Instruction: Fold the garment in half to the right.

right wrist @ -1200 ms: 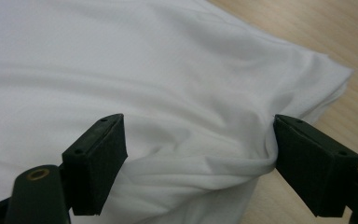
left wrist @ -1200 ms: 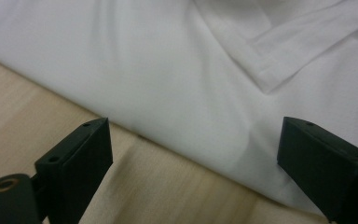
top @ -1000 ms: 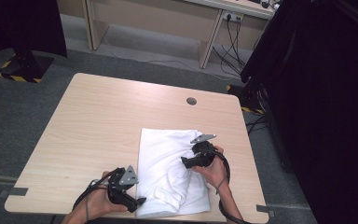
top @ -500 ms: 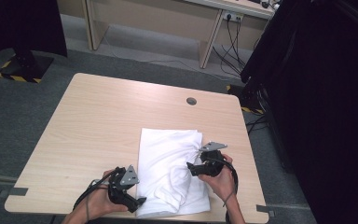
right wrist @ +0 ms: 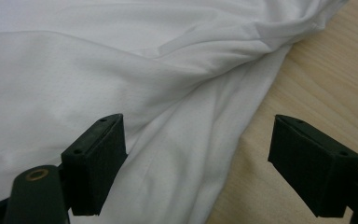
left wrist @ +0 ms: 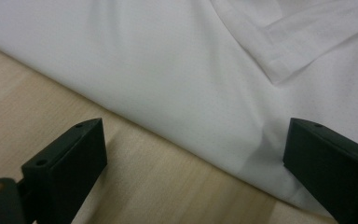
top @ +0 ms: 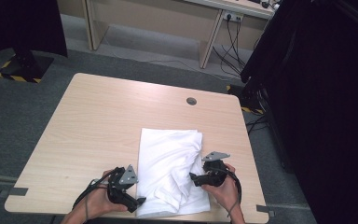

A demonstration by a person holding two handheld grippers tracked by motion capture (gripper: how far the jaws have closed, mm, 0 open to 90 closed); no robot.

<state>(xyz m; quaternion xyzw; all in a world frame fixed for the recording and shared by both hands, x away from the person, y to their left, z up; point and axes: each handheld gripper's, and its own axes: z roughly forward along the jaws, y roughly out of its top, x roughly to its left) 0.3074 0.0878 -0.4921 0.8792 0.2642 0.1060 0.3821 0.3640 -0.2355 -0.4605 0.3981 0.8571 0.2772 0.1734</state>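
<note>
High view is showing a white garment [top: 170, 170] of thin, finely knit fabric lying rumpled on the near half of a pale wood-grain table [top: 102, 121], its far edge straight, its right side bunching into folds. The left gripper [top: 137, 202] is sitting at the near left hem, jaws spread over cloth and wood. The right gripper [top: 192, 177] is hovering at the right edge, jaws spread, pinching nothing. Bare tabletop is lying open beyond.
</note>
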